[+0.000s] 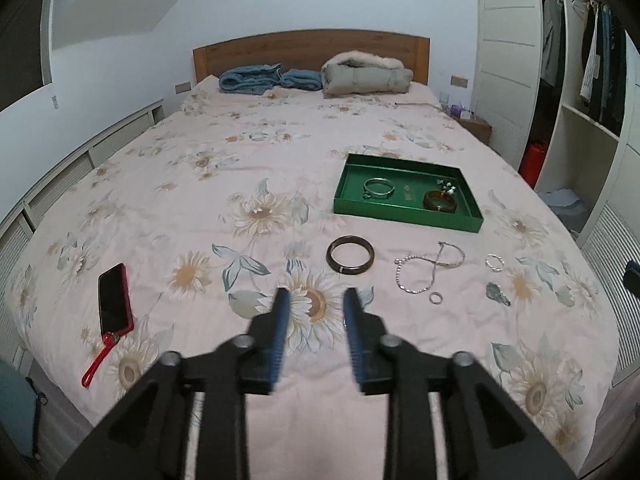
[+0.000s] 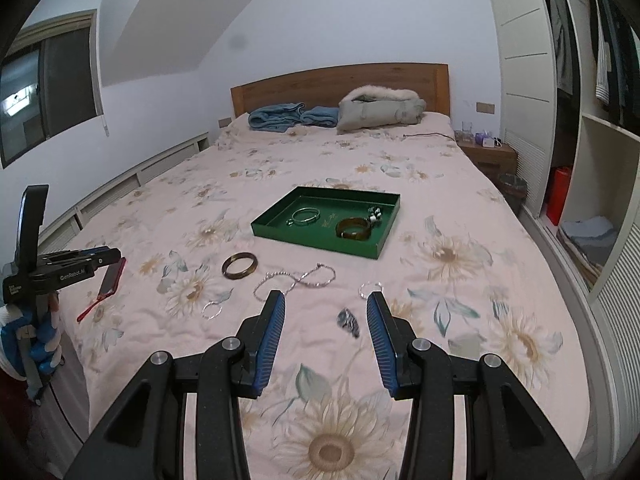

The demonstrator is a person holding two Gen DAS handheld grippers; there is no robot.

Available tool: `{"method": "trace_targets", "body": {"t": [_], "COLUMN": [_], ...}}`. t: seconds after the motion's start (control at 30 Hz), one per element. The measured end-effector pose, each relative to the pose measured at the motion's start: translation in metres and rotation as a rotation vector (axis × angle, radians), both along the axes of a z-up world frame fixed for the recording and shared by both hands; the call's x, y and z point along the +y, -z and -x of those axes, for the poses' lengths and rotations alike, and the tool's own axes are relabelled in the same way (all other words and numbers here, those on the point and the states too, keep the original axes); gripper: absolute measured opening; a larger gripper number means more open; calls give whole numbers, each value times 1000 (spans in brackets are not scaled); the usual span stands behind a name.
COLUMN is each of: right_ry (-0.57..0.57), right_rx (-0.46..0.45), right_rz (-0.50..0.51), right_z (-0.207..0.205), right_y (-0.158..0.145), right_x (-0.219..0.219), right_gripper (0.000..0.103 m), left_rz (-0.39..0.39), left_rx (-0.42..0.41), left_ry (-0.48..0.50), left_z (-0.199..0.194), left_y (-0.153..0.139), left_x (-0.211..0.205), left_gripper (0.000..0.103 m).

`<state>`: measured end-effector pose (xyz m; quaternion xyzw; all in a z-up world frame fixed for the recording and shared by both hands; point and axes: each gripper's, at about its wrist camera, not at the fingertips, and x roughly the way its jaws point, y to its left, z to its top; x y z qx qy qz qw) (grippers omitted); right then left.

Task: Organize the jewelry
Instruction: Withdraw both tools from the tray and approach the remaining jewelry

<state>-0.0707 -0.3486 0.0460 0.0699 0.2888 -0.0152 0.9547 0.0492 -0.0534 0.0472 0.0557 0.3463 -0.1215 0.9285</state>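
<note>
A green tray lies on the bed and holds a silver bangle, a brown bangle and small pieces. On the bedspread in front of it lie a dark bangle, a silver chain necklace, a silver bracelet, a small ring and a dark pendant. My left gripper is open and empty, just short of the dark bangle. My right gripper is open and empty above the pendant.
A phone in a red case lies at the bed's left edge. Folded blue cloth and a grey jacket lie by the headboard. An open wardrobe stands to the right. Another silver bracelet lies left of the right gripper.
</note>
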Motion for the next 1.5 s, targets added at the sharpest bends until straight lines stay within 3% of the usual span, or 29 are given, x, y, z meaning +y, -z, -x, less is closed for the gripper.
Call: {"method": "trace_targets", "body": {"t": [0.37,0.7,1.33,1.4,1.5], "right_ry": [5,0,-2,-4,-4], "right_rx": [0,14,42,46,49], "right_rz": [-7,10,-14,-16,-19], "right_z": [33,36,14,10,6], "right_y": [7,17,39,41,44], "right_x": [17,29,29,29,28], "right_gripper": [42,42,42,42,42], "left_rz": [11,-16,-63,-63,-64], "left_rx": [-31,-46,-19,-14,-6], "left_ry": [27,32,65,66,67], "left_z": [39,57,43,40,35], "left_y": [4,16,38,40,44], "left_x": [-2,-8,-23,-24,-25], "left_gripper": [30,30,31,38,40]}}
